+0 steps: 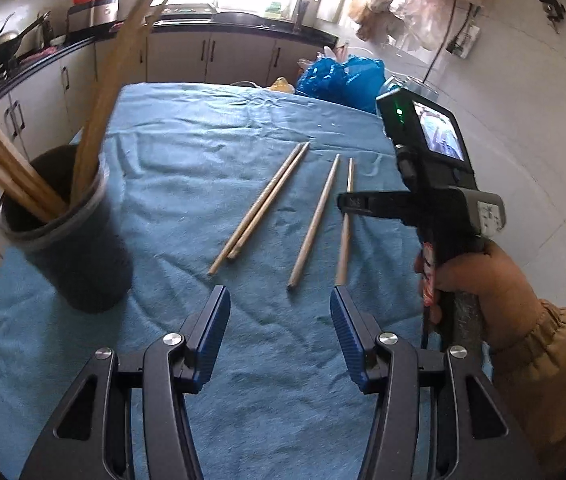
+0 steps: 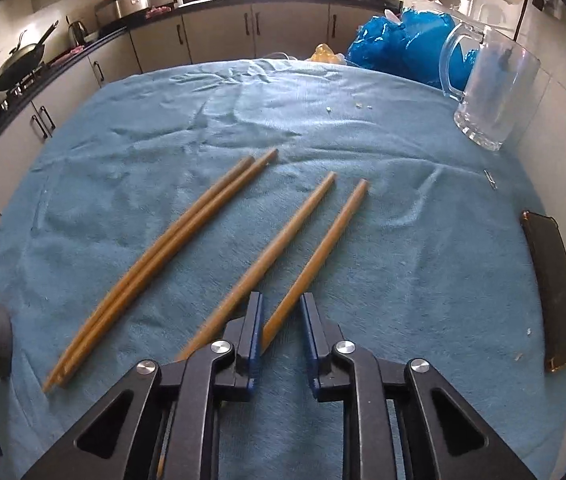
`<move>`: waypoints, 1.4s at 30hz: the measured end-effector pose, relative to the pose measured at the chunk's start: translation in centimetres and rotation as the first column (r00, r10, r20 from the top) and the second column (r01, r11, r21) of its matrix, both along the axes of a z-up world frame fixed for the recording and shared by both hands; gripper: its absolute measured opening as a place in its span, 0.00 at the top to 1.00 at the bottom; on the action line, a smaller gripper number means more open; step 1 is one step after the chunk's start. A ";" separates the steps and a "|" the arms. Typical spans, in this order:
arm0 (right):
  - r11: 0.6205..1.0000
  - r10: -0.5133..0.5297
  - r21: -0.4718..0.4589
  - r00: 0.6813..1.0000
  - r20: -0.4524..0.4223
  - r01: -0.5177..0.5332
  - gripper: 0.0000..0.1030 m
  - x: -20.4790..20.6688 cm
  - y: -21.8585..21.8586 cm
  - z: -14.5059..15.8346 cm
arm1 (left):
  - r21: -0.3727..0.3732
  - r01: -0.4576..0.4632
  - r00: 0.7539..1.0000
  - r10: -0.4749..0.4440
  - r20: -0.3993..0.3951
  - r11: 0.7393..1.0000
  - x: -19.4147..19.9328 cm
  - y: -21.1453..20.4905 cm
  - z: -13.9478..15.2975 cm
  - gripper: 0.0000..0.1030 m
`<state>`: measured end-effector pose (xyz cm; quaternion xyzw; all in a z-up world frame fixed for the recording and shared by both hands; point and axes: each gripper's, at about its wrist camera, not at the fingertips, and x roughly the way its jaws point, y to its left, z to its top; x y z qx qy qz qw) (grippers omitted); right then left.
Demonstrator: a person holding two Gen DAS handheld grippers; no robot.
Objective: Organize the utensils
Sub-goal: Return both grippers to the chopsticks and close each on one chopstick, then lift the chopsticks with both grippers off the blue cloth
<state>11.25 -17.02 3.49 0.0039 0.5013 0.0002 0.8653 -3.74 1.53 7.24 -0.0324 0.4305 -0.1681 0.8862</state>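
Chopsticks lie loose on a blue cloth (image 2: 423, 264) covering the worktop: four wooden sticks, a touching pair (image 2: 163, 264) off to the left of the right gripper (image 2: 281, 312), a single one (image 2: 267, 260) just outside its left finger, and the rightmost chopstick (image 2: 323, 240) running forward from between its jaws. Those jaws stand partly open, narrow, one on each side of the stick's near end; whether either pad touches the wood cannot be told, and nothing is gripped yet. Judging from this, the step in hand is picking up that stick; the next move calls for closing on it squarely, then lifting it clear of its neighbour.

Ahead and left of the left gripper (image 1: 279, 320) stands a dark holder cup (image 1: 71, 240) with several chopsticks (image 1: 95, 120) already upright in it, the likely destination. The left jaws are wide open, empty, hovering over bare cloth, with the loose sticks just beyond their tips.

Farther off, right of the right gripper, sit a clear glass mug (image 2: 491, 92) and a dark flat case (image 2: 555, 288).
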 end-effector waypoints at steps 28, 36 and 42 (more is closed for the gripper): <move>0.989 -0.062 0.130 0.998 -0.016 0.063 0.92 -8.8 -10.7 0.0 | 0.251 0.117 0.989 -0.088 -0.123 0.961 8.1 -9.2 -5.5 0.93; 0.985 -0.063 0.155 0.997 -0.053 0.070 0.92 -10.0 -10.7 0.1 | 0.151 0.139 0.967 -0.101 -0.234 0.979 3.6 -6.9 -5.2 0.93; 0.989 -0.024 0.141 0.995 -0.101 0.038 0.92 -14.2 -9.2 0.2 | 0.117 0.170 0.936 -0.124 -0.329 0.978 -2.2 -5.3 -5.2 0.93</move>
